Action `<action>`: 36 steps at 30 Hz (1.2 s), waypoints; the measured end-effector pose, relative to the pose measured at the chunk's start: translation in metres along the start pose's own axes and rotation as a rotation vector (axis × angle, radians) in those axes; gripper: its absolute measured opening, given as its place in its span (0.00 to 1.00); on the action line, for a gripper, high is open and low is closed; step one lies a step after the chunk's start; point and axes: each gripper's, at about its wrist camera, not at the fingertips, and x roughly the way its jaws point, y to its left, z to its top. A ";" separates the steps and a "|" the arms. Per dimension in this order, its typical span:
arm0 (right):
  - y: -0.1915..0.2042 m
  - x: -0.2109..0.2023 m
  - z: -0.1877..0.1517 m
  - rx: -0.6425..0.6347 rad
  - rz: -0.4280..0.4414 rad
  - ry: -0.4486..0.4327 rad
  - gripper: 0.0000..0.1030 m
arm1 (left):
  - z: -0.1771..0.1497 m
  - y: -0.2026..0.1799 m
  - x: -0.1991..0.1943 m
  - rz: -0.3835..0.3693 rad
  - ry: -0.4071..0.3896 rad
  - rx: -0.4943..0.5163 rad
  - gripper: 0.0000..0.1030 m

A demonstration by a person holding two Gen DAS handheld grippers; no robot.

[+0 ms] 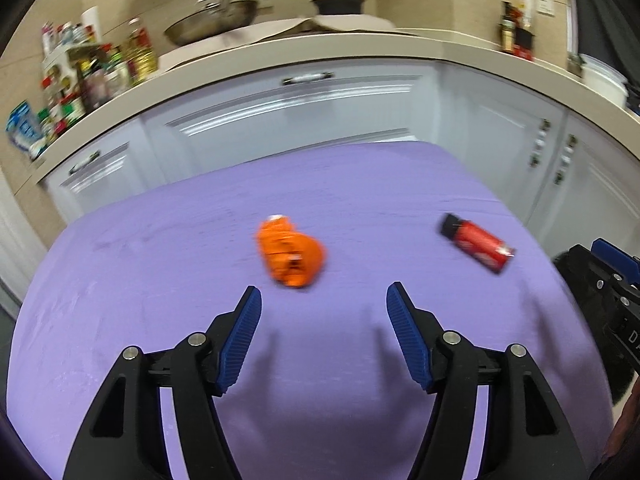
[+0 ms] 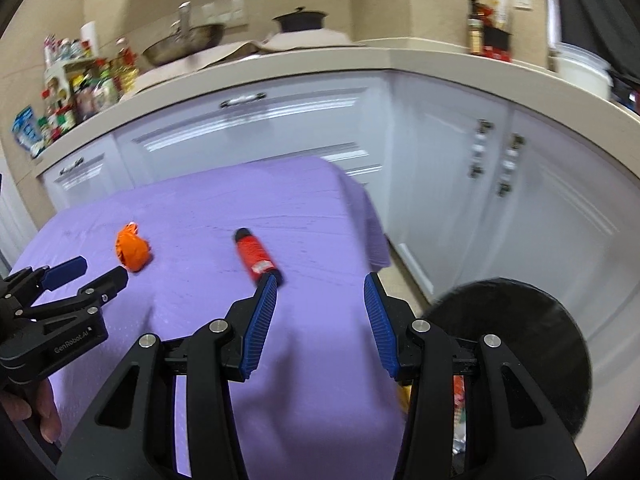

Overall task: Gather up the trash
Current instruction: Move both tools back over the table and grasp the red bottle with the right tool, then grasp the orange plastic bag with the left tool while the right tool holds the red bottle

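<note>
The left tool (image 1: pixel 324 300) is hovering released, with the crumpled orange wrapper (image 1: pixel 291 255) lying just ahead of its tips on the purple-covered bench (image 1: pixel 160 248). The right tool (image 2: pixel 320 286) is also released, gripping nothing; 1 red cylindrical tube (image 2: pixel 256 255), black-capped, is lying by its left fingertip (image 2: pixel 267 288).

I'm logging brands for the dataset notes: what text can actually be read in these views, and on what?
"GenRobot.AI": on the black body of the left gripper, seen from the right wrist.
Red can label: blurred, unreadable.
Orange wrapper: no legible print.
Counter bottles: too blurred.
</note>
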 end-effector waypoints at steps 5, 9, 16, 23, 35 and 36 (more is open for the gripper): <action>0.021 0.025 0.010 -0.051 0.029 0.034 0.43 | -0.002 0.021 0.011 0.039 0.025 -0.029 0.63; 0.036 0.045 0.014 -0.084 0.041 0.065 0.43 | -0.002 0.036 0.019 0.055 0.041 -0.053 0.63; 0.044 0.071 0.021 -0.098 0.039 0.128 0.43 | -0.004 0.046 0.027 0.056 0.058 -0.070 0.63; 0.048 0.086 0.019 -0.109 0.035 0.191 0.41 | -0.006 0.050 0.030 0.052 0.061 -0.074 0.63; 0.051 0.084 0.016 -0.110 0.032 0.195 0.23 | -0.003 0.048 0.030 0.056 0.057 -0.067 0.65; 0.051 0.083 0.016 -0.109 0.031 0.193 0.23 | -0.003 0.048 0.029 0.056 0.053 -0.065 0.66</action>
